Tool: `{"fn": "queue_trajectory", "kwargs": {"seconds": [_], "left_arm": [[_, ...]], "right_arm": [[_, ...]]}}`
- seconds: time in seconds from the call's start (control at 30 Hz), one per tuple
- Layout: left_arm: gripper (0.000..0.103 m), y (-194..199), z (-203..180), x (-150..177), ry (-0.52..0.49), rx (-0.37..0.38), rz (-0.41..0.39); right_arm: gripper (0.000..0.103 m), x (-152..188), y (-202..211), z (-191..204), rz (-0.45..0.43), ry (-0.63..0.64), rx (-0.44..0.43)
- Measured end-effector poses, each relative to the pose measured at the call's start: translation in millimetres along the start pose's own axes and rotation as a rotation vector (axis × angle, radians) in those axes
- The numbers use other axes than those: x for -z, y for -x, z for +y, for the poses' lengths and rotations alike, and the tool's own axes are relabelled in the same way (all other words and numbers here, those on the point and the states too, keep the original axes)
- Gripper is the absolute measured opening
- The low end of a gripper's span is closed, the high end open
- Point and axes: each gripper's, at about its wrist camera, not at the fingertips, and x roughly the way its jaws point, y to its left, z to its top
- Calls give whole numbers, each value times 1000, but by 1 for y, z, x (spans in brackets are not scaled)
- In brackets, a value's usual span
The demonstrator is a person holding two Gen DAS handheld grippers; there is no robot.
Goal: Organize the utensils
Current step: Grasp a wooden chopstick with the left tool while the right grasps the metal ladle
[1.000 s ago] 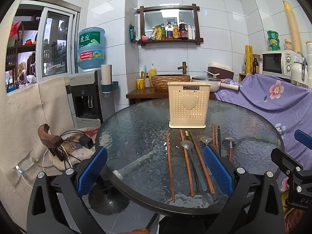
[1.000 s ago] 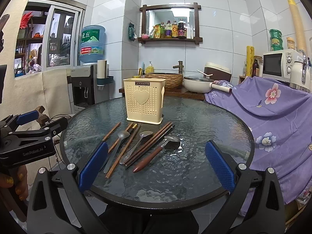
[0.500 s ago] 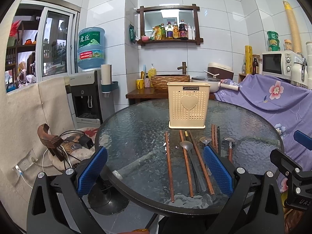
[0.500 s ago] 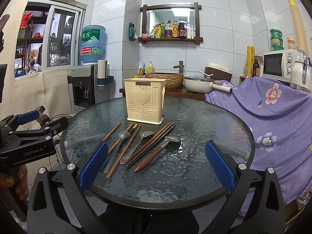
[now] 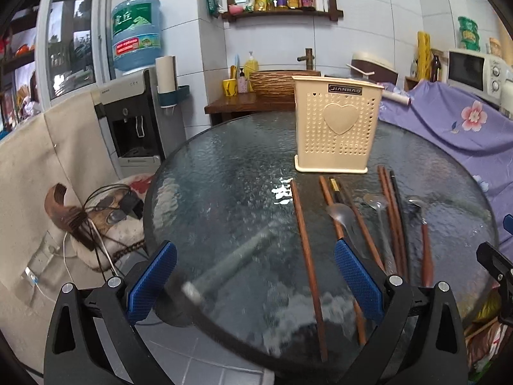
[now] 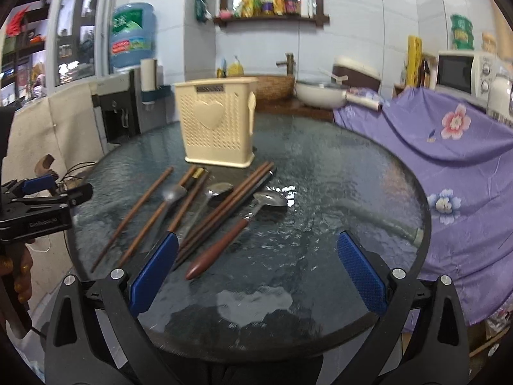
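Note:
A cream perforated utensil holder (image 5: 338, 134) (image 6: 219, 131) with a heart on its front stands upright on the round glass table (image 5: 224, 192) (image 6: 336, 192). In front of it lie several wooden chopsticks (image 5: 307, 256) (image 6: 131, 218), metal spoons (image 5: 341, 215) (image 6: 218, 191) and a wooden-handled spoon (image 6: 224, 243) (image 5: 424, 243), side by side. My left gripper (image 5: 253, 282) is open over the table's near edge, with nothing between its fingers. My right gripper (image 6: 256, 276) is open too, low over the near edge, its left pad (image 6: 154, 269) just before the utensils' handle ends.
A purple flowered cloth (image 6: 455, 147) covers furniture at the right. A water dispenser (image 5: 134, 118) and cables (image 5: 105, 205) sit left of the table. A wooden counter with a basket (image 5: 272, 83) stands behind. A hand (image 6: 16, 272) holds the left gripper at the right wrist view's left edge.
Both grippers have moved forward and lower toward the table, so the holder and utensils look larger. The frames are blurred by motion. Both stay open.

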Motion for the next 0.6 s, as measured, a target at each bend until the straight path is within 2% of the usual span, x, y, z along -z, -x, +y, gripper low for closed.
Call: {"fn": "queue_trajectory", "kwargs": {"seconds": [0.1, 0.17, 0.23, 0.27, 0.4, 0.53, 0.6], "left_arm": [[96, -23, -10, -18, -57, 45, 24], [95, -38, -17, -24, -96, 44, 50], [89, -57, -22, -28, -121, 56, 93], [84, -64, -21, -29, -122, 67, 115], [69, -93, -11, -33, -67, 124, 219], [66, -109, -9, -36, -46, 160, 273], [64, -115, -11, -36, -59, 152, 283]], "right_arm": [[96, -13, -31, -12, 61, -73, -32], [88, -23, -52, -15, 107, -94, -48], [84, -30, -70, -13, 149, -86, -49], [79, -32, -77, -11, 167, -81, -48], [77, -36, -104, -8, 244, -69, -43], [75, -37, -119, -7, 294, -65, -39], [68, -36, -127, -7, 320, -52, -29]]}}
